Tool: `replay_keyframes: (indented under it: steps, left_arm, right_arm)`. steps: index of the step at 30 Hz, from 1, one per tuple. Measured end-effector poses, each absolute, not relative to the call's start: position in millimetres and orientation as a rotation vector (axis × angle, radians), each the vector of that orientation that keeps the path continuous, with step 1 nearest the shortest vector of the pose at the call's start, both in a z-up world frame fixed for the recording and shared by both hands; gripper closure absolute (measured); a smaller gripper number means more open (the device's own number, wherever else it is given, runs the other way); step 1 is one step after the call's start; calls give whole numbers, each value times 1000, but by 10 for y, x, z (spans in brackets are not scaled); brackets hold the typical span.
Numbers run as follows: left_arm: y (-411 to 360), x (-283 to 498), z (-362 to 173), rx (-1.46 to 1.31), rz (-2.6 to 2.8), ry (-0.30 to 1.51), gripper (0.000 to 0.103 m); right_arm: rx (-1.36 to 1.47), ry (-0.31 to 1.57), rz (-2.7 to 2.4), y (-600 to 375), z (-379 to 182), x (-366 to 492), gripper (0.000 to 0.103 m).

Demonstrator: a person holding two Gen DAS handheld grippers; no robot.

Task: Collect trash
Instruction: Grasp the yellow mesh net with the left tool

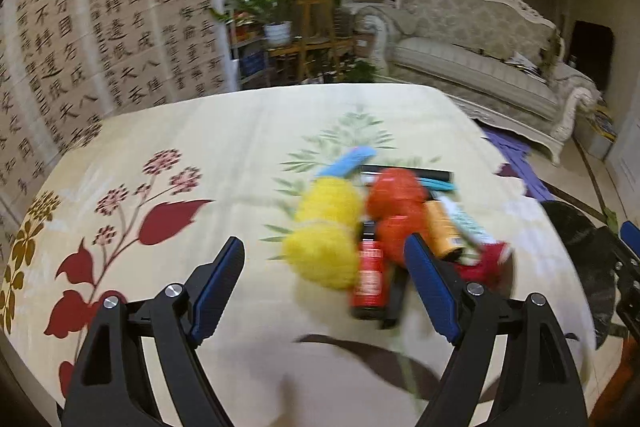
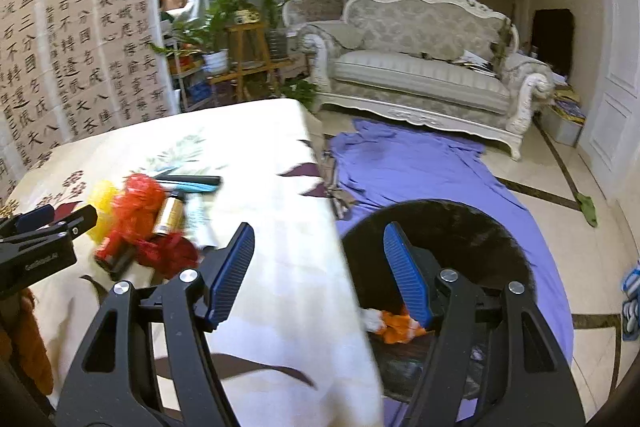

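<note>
Left wrist view: the left gripper (image 1: pixel 324 259) hovers above a table covered by a cream floral tablecloth (image 1: pixel 180 155), its 2 blue-padded jaws spread wide apart and gripping nothing. Beyond the jaws, toward the table's right edge, lies a blurred heap of trash. It holds 2 yellow fluffy balls (image 1: pixel 326 231), an orange-red crumpled wrapper (image 1: pixel 396 195), a small red-labelled bottle (image 1: pixel 370 273) lying just beside the lower yellow ball, an orange can (image 1: pixel 442 229), a red crumpled scrap (image 1: pixel 486 261) and, at the far side of the heap, a light blue strip (image 1: pixel 348 159) and a black flat bar (image 1: pixel 412 171). Past the table's right edge sits a black bin (image 1: pixel 580 239), with the right gripper's blue tip just beside it at the frame edge.

Right wrist view: the right gripper (image 2: pixel 318 259) is held over the table's right edge, its 2 jaws likewise well apart and empty; 1 finger is over the cloth, the other over the open black bin (image 2: pixel 480 227). In the bin lies an orange and white crumpled piece (image 2: pixel 394 323). The bin stands on a purple sheet (image 2: pixel 420 163) spread over the floor. The trash heap lies on the table to the left, near the left gripper (image 2: pixel 52 223), whose jaw gap cannot be judged from here. A pale ornate sofa (image 2: pixel 420 67) stands behind.
</note>
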State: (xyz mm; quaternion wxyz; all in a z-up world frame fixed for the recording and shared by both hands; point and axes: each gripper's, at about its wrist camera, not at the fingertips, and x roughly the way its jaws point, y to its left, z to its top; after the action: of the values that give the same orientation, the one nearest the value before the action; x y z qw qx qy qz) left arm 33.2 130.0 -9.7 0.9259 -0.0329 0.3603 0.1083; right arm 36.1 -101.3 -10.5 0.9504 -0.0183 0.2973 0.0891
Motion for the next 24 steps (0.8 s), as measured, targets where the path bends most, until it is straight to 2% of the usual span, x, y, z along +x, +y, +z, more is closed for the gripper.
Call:
replay_keyframes:
  steps: [11, 12, 19, 24]
  left_arm:
    - [1519, 420, -225, -101, 191, 778, 24]
    - [1513, 446, -237, -100, 184, 781, 26]
    - [1483, 557, -344, -108, 126, 820, 56]
    - [1461, 504, -315, -94, 117, 798, 60]
  right_arm:
    - [-79, 616, 239, -582, -100, 469, 37]
    - [-80, 618, 240, -567, -110, 473, 37]
    - [-90, 634, 253, -479, -160, 518, 37]
    - [-95, 641, 272, -403, -170, 544, 37]
